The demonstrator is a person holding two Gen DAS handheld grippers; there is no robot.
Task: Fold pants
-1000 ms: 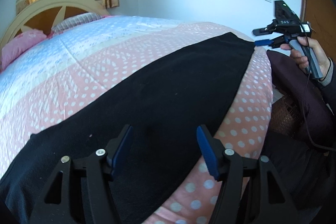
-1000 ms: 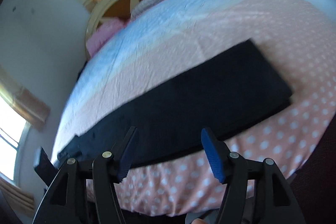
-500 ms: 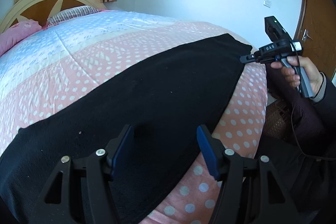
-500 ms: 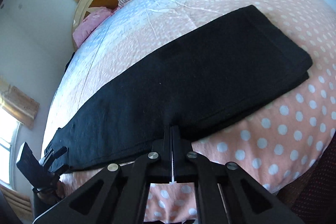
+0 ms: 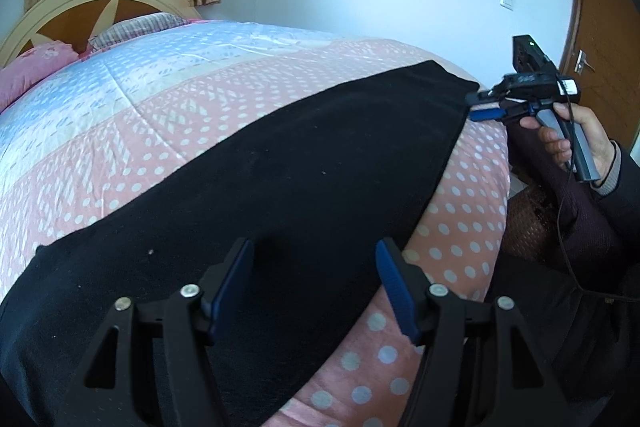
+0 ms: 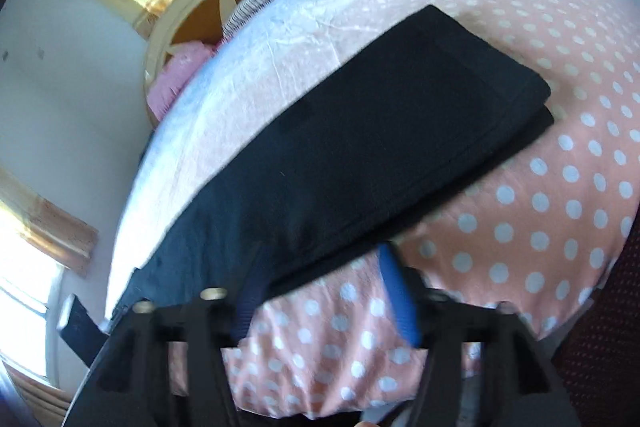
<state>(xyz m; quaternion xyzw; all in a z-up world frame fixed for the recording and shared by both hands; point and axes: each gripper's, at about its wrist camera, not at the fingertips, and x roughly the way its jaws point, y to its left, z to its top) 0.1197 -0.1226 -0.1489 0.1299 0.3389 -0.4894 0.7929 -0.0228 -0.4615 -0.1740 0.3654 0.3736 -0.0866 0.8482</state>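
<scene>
Your left gripper stands wide open above the near end of the pants, holding nothing. The pants, black and laid leg on leg, stretch along the edge of the dotted quilt. Your right gripper, in your hand at the far end, is open too, its blue pads just beside the cloth edge; this view is blurred.

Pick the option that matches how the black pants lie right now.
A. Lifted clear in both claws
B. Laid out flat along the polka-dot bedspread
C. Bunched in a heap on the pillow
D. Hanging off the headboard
B: the black pants lie stretched flat on the polka-dot bedspread, with the open left claw empty above them.
</scene>
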